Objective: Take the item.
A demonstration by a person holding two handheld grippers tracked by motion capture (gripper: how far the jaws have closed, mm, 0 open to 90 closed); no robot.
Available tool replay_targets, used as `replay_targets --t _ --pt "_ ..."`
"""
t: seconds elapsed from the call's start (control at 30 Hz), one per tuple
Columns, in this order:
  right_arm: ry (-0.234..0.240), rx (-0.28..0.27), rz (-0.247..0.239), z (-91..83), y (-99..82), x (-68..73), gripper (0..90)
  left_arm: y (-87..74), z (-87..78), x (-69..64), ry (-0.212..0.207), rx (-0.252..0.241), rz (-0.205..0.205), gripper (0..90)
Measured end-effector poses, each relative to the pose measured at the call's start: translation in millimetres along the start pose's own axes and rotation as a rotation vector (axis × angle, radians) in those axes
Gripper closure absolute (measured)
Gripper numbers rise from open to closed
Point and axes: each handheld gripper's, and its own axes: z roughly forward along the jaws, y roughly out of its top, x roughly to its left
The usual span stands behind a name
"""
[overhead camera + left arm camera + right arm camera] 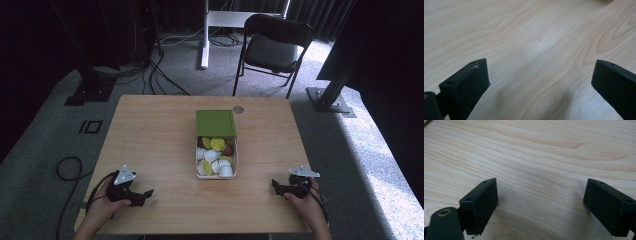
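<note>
Both grippers, left and right, rest with jaws apart, pointing toward the box.

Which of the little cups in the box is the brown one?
The brown cup sits by the box's right wall, just below the green lid. The other cups are white or yellow-green.

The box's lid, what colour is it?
Green; the lid shows best in the high view, beyond the open box.

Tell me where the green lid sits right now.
High view: the green lid lies at the table's centre, against the far end of the open box of capsules.
</note>
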Motion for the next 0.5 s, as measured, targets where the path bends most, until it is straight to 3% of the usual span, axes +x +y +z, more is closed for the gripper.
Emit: replay_targets --t 0.23,0.5 --pt "0.0 0.0 0.0 0.0 0.0 0.0 12.1 17.2 -6.8 -1.3 -0.006 -0.03 0.027 2.3" --pt "0.0 0.0 0.0 0.0 0.0 0.0 12.1 50.2 -12.8 -9.2 -0.009 -0.097 0.082 2.3"
